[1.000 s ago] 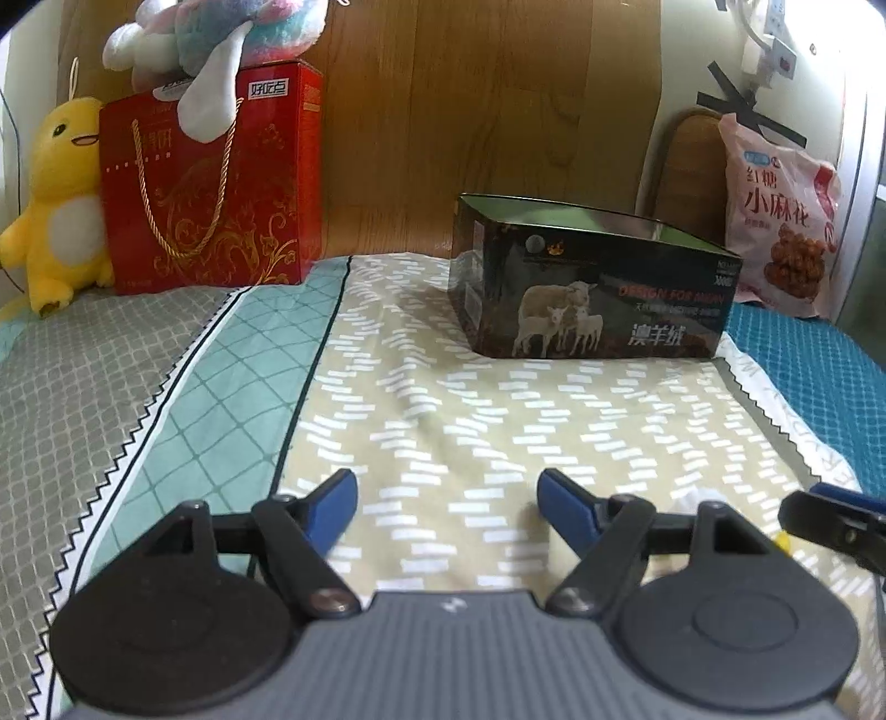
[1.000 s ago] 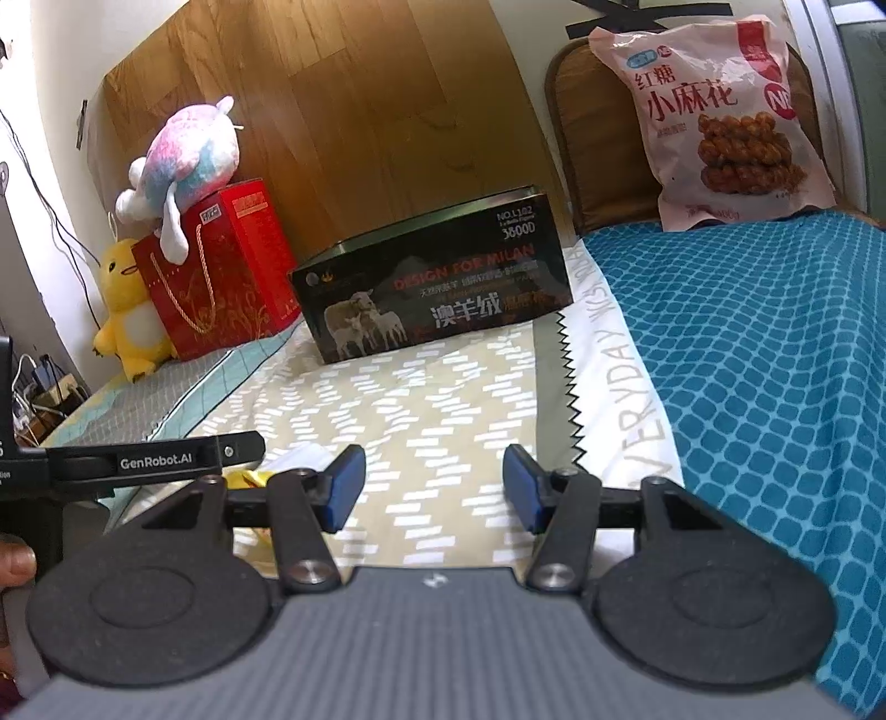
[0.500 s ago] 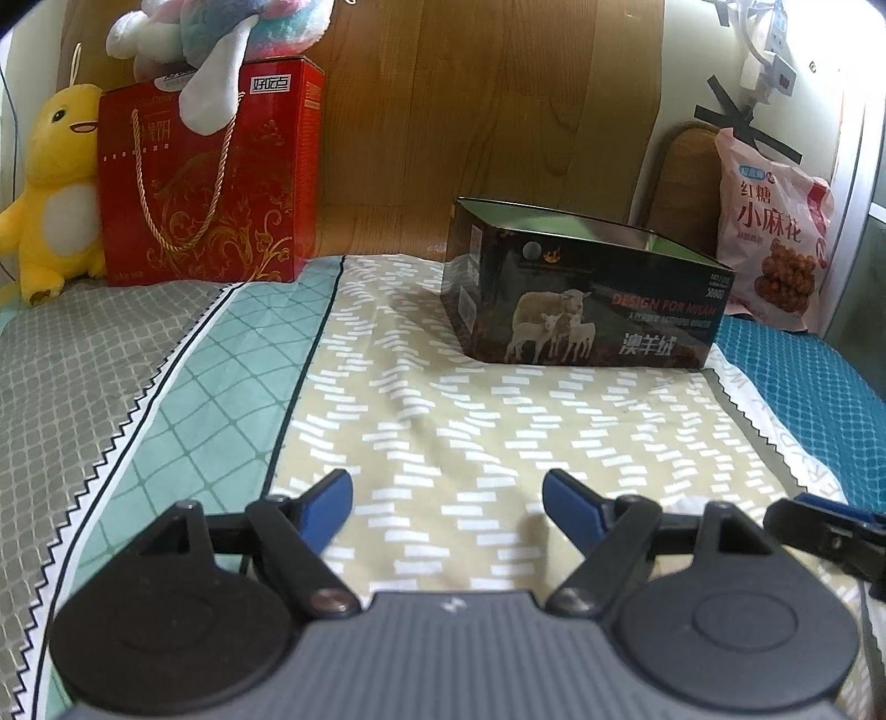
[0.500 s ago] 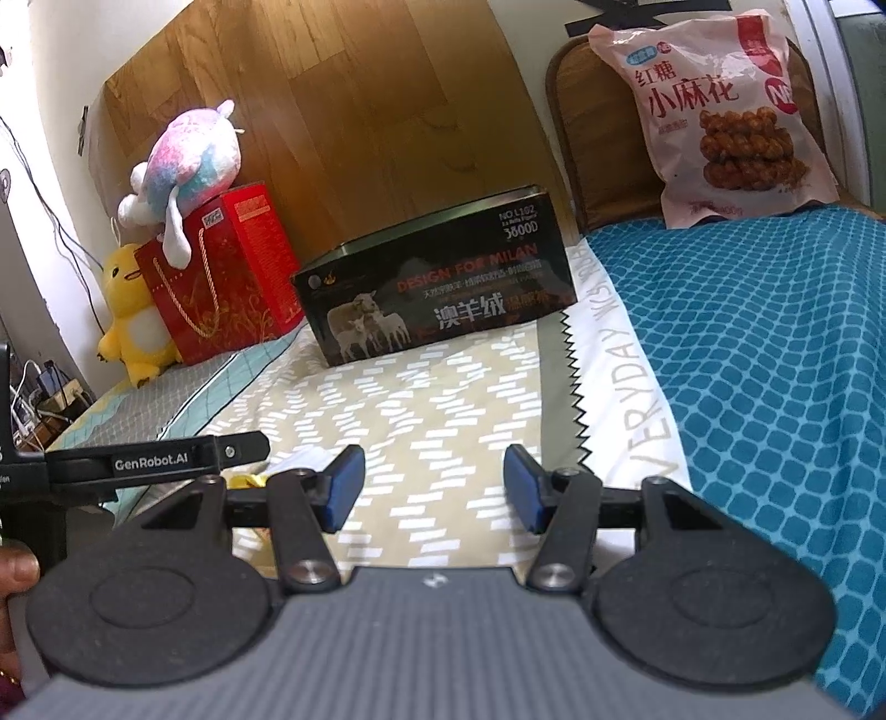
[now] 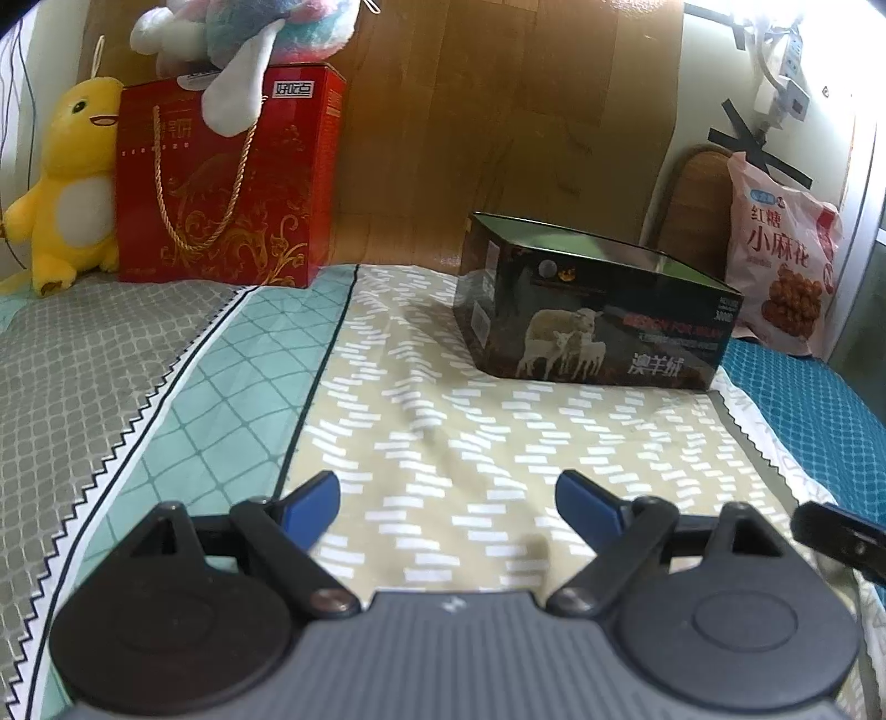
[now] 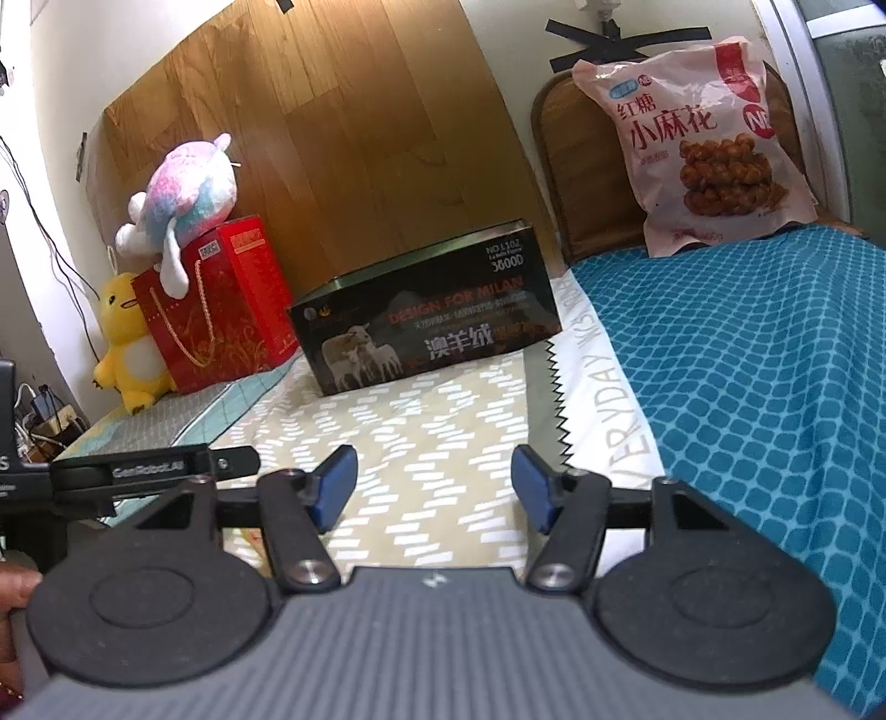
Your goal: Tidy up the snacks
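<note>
A dark open-topped box with sheep printed on it stands on the bed at the far middle; it also shows in the right wrist view. A pink snack bag leans against a chair back at the far right, also in the right wrist view. My left gripper is open and empty, low over the patterned bedcover, well short of the box. My right gripper is open and empty beside it, to its right. The snacks seen earlier near the grippers are hidden now.
A red gift bag with a plush toy on top and a yellow plush duck stand at the far left against a wooden headboard. The blue bedcover lies to the right. Cables and a socket strip sit off the bed's left.
Both grippers have lifted and tilted up a little, so the box and bags sit lower in view. The small white and yellow snack packets near the grippers have dropped out of sight.
</note>
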{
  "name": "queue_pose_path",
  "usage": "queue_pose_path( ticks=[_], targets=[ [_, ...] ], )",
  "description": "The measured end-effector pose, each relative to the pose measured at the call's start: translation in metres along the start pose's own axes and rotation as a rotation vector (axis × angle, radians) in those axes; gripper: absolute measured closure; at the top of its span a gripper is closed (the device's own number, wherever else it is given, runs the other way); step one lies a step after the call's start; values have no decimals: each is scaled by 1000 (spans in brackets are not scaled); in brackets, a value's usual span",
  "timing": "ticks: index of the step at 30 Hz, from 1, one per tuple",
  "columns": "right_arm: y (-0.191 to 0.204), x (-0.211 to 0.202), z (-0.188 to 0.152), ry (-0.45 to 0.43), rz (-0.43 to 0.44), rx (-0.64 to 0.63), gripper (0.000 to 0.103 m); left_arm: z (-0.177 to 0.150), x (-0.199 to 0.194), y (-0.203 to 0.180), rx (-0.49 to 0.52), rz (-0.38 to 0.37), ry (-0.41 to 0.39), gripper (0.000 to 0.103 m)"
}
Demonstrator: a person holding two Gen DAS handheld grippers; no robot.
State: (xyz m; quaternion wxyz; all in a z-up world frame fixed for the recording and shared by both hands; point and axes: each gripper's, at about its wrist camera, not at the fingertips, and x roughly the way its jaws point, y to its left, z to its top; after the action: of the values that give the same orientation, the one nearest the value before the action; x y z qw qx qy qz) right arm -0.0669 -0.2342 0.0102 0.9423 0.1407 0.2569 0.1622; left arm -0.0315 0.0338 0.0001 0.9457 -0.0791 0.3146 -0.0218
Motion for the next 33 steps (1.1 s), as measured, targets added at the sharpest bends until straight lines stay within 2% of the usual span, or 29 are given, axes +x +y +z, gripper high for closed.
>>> queue_pose_path(
  ticks=[5,6,9,17,22,25,29,32,33],
  targets=[
    [18,-8,-6,32,98,-73,39,1,1,5,-34,3,3,14],
    [24,-9,-7,52,123,-92,37,1,1,7,-47,3,4,8],
    [38,-5,-10,97,170,-139,27,2,0,14,-91,2,-3,5],
    [70,17,-16,184,158,-335,25,2,0,18,-110,-3,0,5],
    [67,26,-15,215,133,-371,25,2,1,18,-110,-4,0,5],
    [58,23,-12,203,73,-383,25,2,0,18,-110,-3,1,5],
    [31,15,0,173,13,-326,25,2,1,18,-111,-5,1,4],
    [11,11,9,124,-96,-293,25,2,1,17,-108,-9,3,4],
    [4,8,13,119,-105,-262,25,2,1,18,-108,-15,3,4]
  ],
)
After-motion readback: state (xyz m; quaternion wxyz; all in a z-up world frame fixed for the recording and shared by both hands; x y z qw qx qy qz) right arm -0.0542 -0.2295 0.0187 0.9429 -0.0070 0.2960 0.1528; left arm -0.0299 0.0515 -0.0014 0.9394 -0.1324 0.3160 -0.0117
